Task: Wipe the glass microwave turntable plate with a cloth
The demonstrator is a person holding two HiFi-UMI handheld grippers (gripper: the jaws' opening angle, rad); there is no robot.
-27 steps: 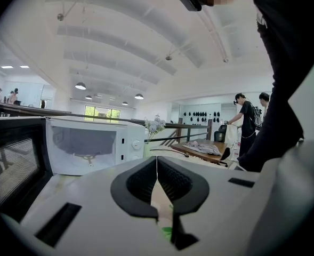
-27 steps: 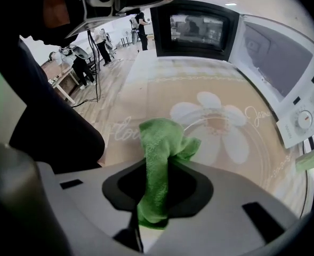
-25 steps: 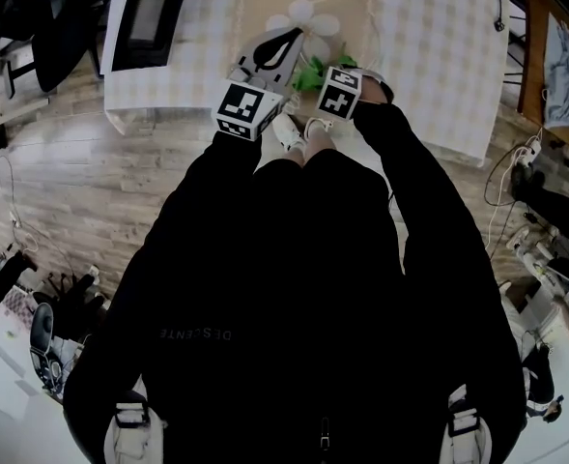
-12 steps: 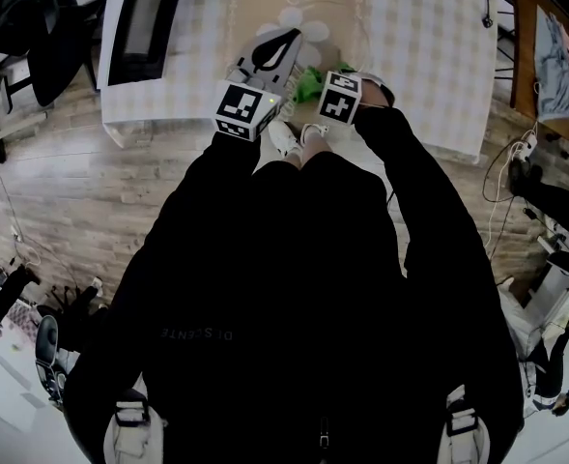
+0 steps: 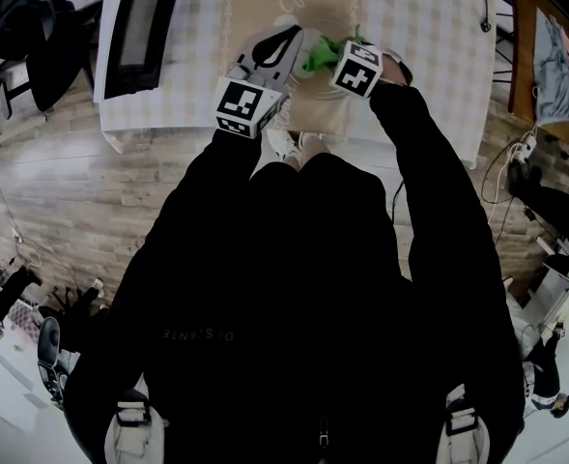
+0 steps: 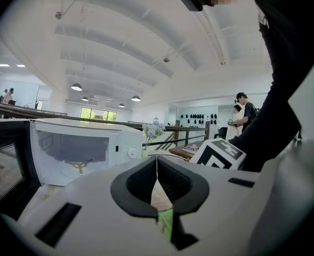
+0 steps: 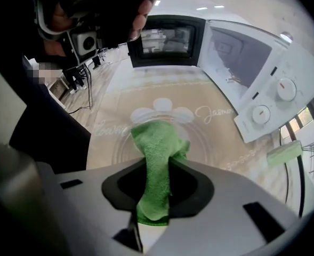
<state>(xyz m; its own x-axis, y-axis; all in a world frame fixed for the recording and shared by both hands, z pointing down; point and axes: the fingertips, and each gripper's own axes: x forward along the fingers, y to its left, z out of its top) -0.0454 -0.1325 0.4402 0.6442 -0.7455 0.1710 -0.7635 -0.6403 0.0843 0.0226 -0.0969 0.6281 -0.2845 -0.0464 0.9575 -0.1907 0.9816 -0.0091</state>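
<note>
The glass turntable plate (image 7: 206,143) lies on a tan mat (image 7: 162,92), its rings showing over the white flower print. A green cloth (image 7: 155,159) hangs from my right gripper (image 7: 157,188), which is shut on it, and the cloth's end rests on the plate. In the head view the right gripper (image 5: 334,58) holds the cloth (image 5: 315,56) out over the table. My left gripper (image 5: 286,39) sits just left of it, with jaws pressed together (image 6: 157,177). Whether the plate's rim is between them is not visible.
A white microwave (image 6: 77,153) with its door open (image 5: 137,22) stands at the table's left end; its knobs (image 7: 286,89) show in the right gripper view. The checked tablecloth (image 5: 429,46) covers the table. A vase of flowers (image 6: 152,129) stands beyond. People stand far off (image 6: 241,116).
My right gripper has moved away from my body and farther over the table, carrying the green cloth. The left gripper has stayed about where it was.
</note>
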